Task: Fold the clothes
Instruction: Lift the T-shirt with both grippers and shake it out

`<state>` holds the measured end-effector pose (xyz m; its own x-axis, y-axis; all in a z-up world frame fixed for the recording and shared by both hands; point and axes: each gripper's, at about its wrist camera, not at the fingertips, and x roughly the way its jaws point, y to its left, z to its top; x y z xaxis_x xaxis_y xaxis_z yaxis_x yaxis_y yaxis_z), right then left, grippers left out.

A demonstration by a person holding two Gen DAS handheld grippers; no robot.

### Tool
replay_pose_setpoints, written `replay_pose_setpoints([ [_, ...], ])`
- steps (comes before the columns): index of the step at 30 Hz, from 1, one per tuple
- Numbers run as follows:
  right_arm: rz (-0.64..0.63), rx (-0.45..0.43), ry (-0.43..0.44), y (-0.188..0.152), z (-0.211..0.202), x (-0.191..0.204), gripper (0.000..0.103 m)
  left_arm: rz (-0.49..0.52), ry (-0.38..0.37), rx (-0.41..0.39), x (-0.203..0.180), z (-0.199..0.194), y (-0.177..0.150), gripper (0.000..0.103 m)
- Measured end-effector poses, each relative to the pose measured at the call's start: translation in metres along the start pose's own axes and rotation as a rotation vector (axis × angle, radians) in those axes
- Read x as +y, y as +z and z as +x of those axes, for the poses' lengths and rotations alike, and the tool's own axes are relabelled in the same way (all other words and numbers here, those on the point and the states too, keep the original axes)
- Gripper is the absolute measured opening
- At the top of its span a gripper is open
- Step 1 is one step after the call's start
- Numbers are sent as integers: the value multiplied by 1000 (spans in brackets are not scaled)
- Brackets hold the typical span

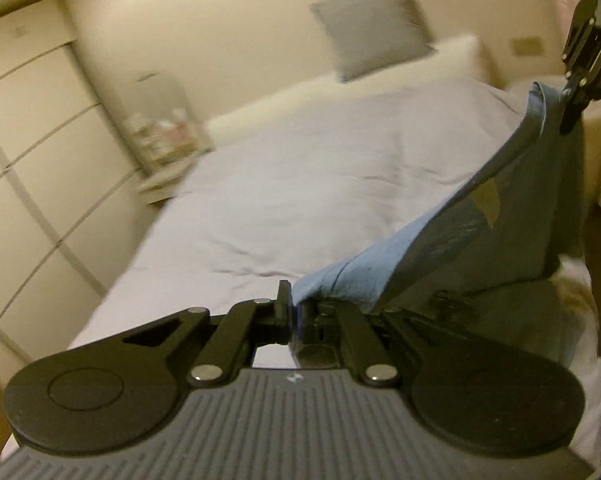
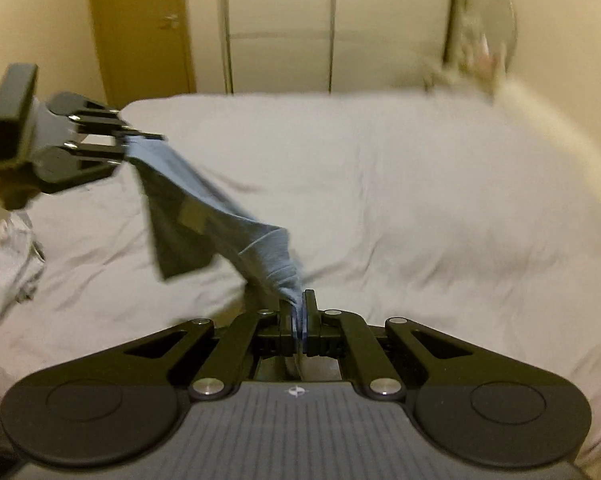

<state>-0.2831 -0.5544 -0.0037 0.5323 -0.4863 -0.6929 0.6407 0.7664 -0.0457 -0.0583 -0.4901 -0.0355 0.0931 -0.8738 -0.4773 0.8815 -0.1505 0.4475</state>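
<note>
A blue garment point(image 1: 480, 216) hangs stretched in the air between my two grippers, above the bed. My left gripper point(image 1: 294, 308) is shut on one corner of it, and the right gripper point(image 1: 568, 110) shows at the upper right of the left wrist view, clamped on the far corner. In the right wrist view the blue garment point(image 2: 204, 208) runs from my right gripper point(image 2: 299, 312), shut on its bunched edge, up to the left gripper point(image 2: 140, 138) at the left. A darker panel of the cloth droops below the taut edge.
The bed point(image 1: 284, 184) has a pale wrinkled cover and a grey pillow point(image 1: 374, 26) at its head. A white crumpled garment point(image 2: 8, 260) lies at the bed's left side. White drawers point(image 1: 32, 128) and a wooden door point(image 2: 140, 24) line the walls.
</note>
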Motion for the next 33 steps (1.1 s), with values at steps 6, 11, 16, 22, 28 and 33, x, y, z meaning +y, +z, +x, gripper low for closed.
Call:
replay_pose_setpoints([
  [6,-118,-183,-166,1,-65,56,2,-38,60,-21,-10,-107,3,1],
  [11,-144,-306,-249,-9,-131,111,0,-43,85,-85,-24,-200,3,1],
  [16,-219,-398,-296,11,-181,143,0,-61,148,-157,-5,-272,19,2],
  [22,-296,-508,-326,62,-186,138,0,-38,245,-241,25,-297,50,2],
  [28,-331,-461,-243,125,-78,85,0,-43,286,-118,53,-205,54,3],
  [33,-346,-299,-93,171,98,14,0,-134,268,95,77,-58,21,3],
])
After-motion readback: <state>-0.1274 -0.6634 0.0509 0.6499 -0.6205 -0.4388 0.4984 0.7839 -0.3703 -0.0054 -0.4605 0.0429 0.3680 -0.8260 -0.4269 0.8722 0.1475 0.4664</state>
